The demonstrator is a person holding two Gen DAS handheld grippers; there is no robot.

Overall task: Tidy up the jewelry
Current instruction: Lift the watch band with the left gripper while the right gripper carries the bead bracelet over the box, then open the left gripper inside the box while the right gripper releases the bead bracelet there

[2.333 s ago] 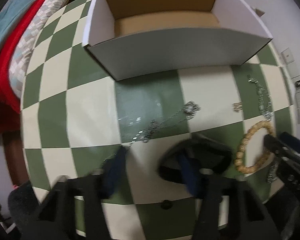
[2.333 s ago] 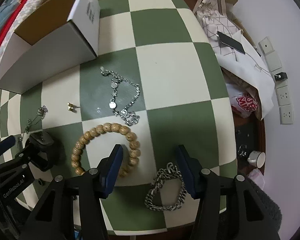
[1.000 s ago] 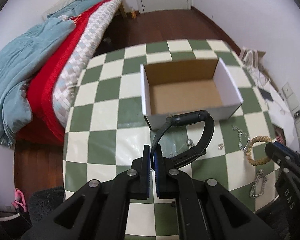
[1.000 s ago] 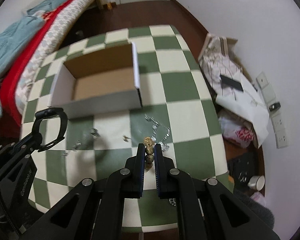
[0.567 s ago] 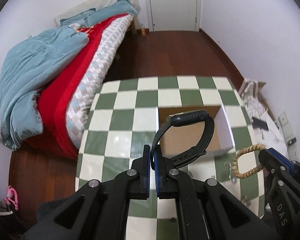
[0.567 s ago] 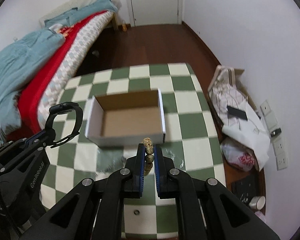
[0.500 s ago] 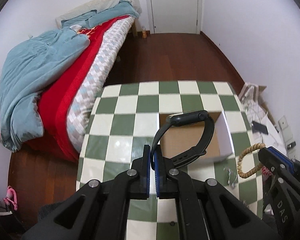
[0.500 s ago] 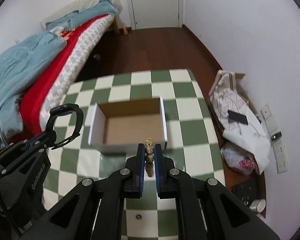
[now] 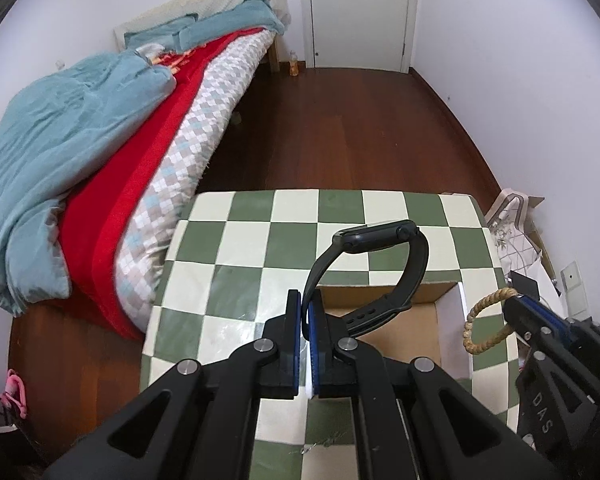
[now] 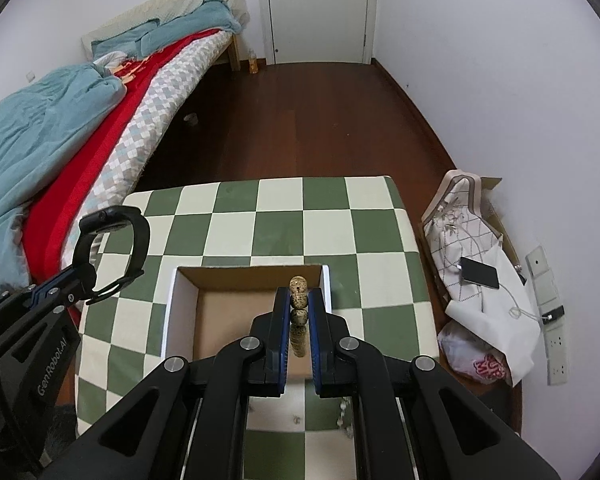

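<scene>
**Left gripper** (image 9: 305, 322): clenched on the strap of a black watch (image 9: 374, 236). The watch loop stands up and to the right of the pinch, hanging free above the box (image 9: 446, 312). In the right wrist view the same watch (image 10: 114, 216) sits well left of the box's left wall.
- Risk: the hold is on a thin strap edge only. A tilt or jolt could swing the heavy watch face and slip the strap out.
- Risk: released from here, the watch may strike the left wall or land on the tabletop (image 9: 240, 252), since it does not appear fully over the opening.

**Box** (image 10: 182, 304): open, cardboard floor bare in both views, ahead of and below both grippers.

**Right gripper** (image 10: 299, 314): clenched on a bead bracelet (image 10: 299, 300), a few beads showing between the pads. From the left wrist view the bracelet (image 9: 480, 320) hangs as an open loop to the left of that gripper's tip, over the box's right wall.
- Risk: round beads can roll in the pinch and drop early.
- Risk: the loop could catch on the right wall and drag the light box.
- Risk: both grippers converge on one small opening and may collide.
</scene>
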